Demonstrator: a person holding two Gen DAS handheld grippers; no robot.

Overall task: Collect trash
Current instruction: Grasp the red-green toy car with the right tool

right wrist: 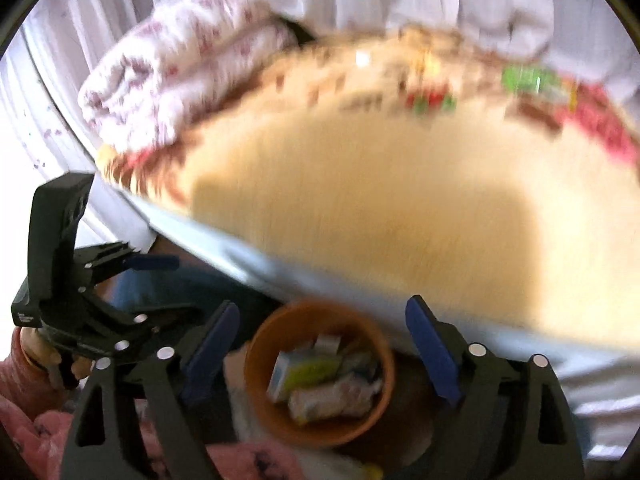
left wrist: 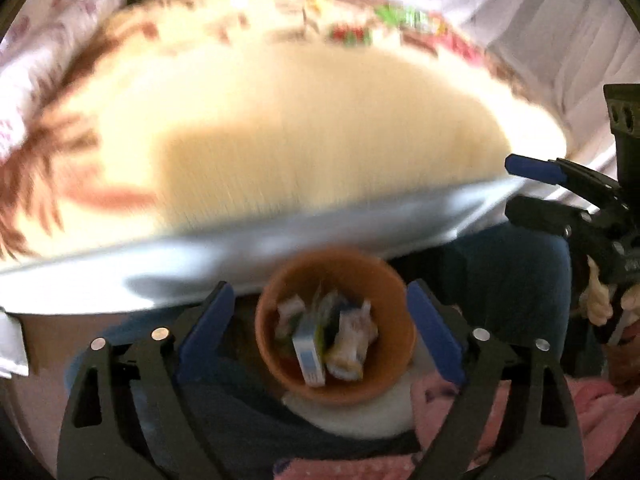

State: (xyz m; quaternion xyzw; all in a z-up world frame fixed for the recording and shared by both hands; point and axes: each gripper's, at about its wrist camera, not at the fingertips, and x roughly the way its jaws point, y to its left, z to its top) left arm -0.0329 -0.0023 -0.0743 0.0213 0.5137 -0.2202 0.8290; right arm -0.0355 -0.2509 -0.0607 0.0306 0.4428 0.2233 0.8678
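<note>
Both tools, left [left wrist: 320, 328] and right [right wrist: 322, 352], hang released above the orange pot [left wrist: 336, 360], which holds crumpled wrappers [left wrist: 352, 340] and a small carton [left wrist: 310, 360]. Motion blur smears the tabletop [left wrist: 280, 128] beyond.

Open right tool [right wrist: 320, 344] frames orange pot [right wrist: 320, 372] holding wrappers [right wrist: 332, 396].

Motion blur smears my whole table [left wrist: 280, 120], so the small bright bits along its far edge [left wrist: 404, 16] can't be read. In the pot [left wrist: 280, 364] the scraps [left wrist: 332, 336] overlap; I can't count them or read their print. My right tool [left wrist: 532, 188] is cut off by the left view's right edge, and my left tool [right wrist: 160, 284] sits half behind the right one's finger.
</note>
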